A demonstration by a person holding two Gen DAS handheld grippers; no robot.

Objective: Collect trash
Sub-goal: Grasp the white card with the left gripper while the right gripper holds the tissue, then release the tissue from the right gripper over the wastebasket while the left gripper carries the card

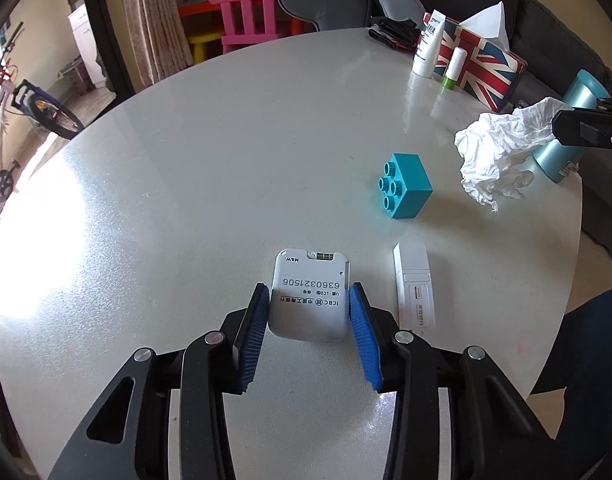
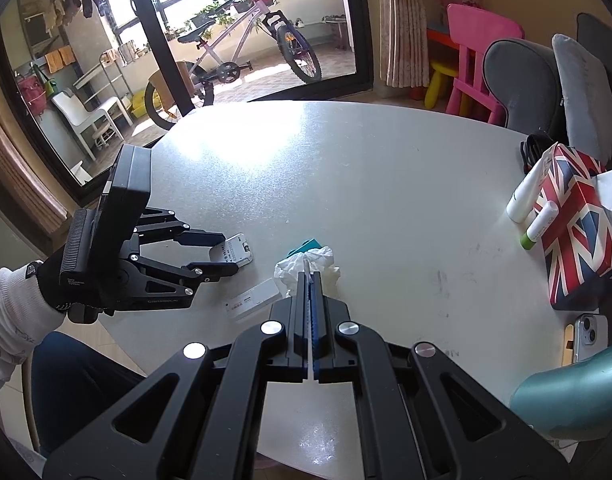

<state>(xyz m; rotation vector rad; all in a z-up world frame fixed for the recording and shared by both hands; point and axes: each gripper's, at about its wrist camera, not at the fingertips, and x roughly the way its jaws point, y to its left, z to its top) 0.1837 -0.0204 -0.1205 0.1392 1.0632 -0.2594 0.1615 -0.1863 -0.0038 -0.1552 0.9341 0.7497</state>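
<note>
A crumpled white tissue [image 1: 494, 156] is pinched in my right gripper [image 2: 311, 280], which is shut on it above the round white table [image 1: 226, 160]; the tissue also shows in the right wrist view [image 2: 302, 266]. My left gripper [image 1: 309, 294] has its blue pads on either side of a small grey ICBC bank token [image 1: 310, 296] lying on the table, pads touching or nearly touching its edges. The left gripper shows from the side in the right wrist view [image 2: 222, 254], around the token [image 2: 234, 254].
A teal toy brick [image 1: 404, 184], a white USB stick [image 1: 414, 284], a teal bottle [image 1: 566, 136], a Union Jack tissue box [image 1: 482, 64], a white tube [image 1: 426, 46] and a lip balm stick [image 1: 454, 68] stand on the table. A phone [image 2: 590, 336] lies at the right edge.
</note>
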